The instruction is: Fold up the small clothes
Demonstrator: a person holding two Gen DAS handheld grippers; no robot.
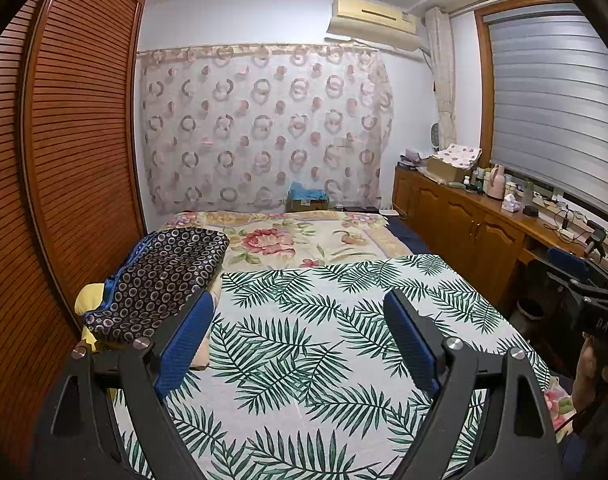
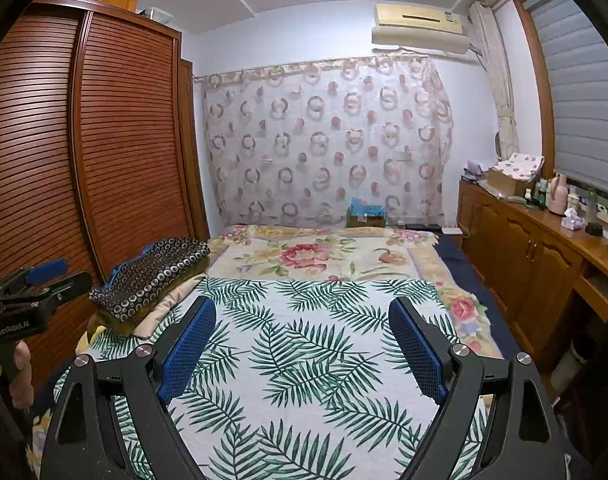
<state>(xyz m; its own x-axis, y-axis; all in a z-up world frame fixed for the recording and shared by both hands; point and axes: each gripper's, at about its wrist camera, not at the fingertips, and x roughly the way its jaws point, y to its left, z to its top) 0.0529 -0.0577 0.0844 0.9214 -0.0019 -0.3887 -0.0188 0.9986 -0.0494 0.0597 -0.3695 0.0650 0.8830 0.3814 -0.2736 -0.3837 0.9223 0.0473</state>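
A dark garment with a ring pattern and blue lining lies folded in a stack at the bed's left side, on a yellow cloth; it also shows in the right wrist view. My left gripper is open and empty, held above a white cloth with green palm leaves. My right gripper is open and empty above the same leaf cloth. The left gripper also shows at the left edge of the right wrist view. Both grippers are apart from the garment.
The bed carries a floral blanket beyond the leaf cloth. A louvred wooden wardrobe stands close on the left. A wooden sideboard with bottles and boxes runs along the right. A patterned curtain hangs behind the bed.
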